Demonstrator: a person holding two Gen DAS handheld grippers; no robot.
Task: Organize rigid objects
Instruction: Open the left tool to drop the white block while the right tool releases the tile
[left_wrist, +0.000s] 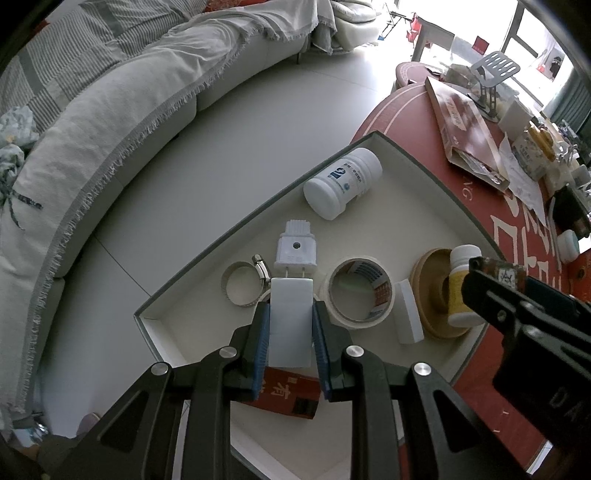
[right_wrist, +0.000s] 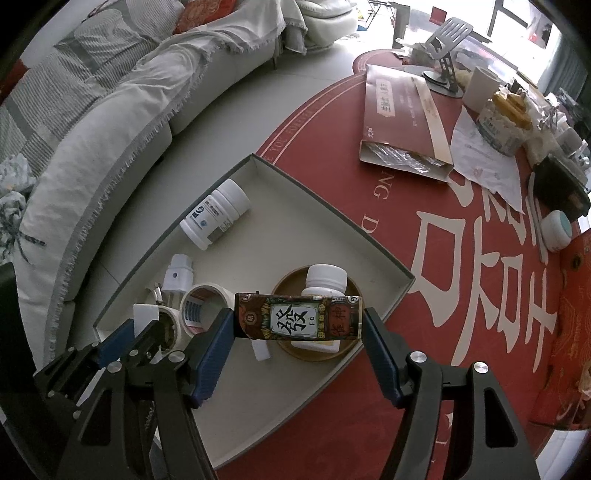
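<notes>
A shallow grey-rimmed tray (left_wrist: 406, 221) lies on the red table. My left gripper (left_wrist: 290, 310) is shut on a white rectangular block (left_wrist: 290, 332), held just above the tray floor. In front of it lie a white plug adapter (left_wrist: 295, 247), a metal hose clamp (left_wrist: 240, 284), a tape roll (left_wrist: 356, 293) and a large white bottle (left_wrist: 343, 182) on its side. My right gripper (right_wrist: 298, 314) is shut on a small decorated box (right_wrist: 299, 319) by its two ends, above a wooden dish (right_wrist: 284, 288). A small white-capped bottle (right_wrist: 327, 277) stands on that dish.
A second white block (left_wrist: 408, 312) lies beside the dish, and a red carton (left_wrist: 284, 393) sits under my left fingers. Far right on the table (right_wrist: 461, 258) are a brown envelope (right_wrist: 399, 122), a metal stand (right_wrist: 443, 55), jars and papers. A grey sofa (right_wrist: 110, 122) curves along the left.
</notes>
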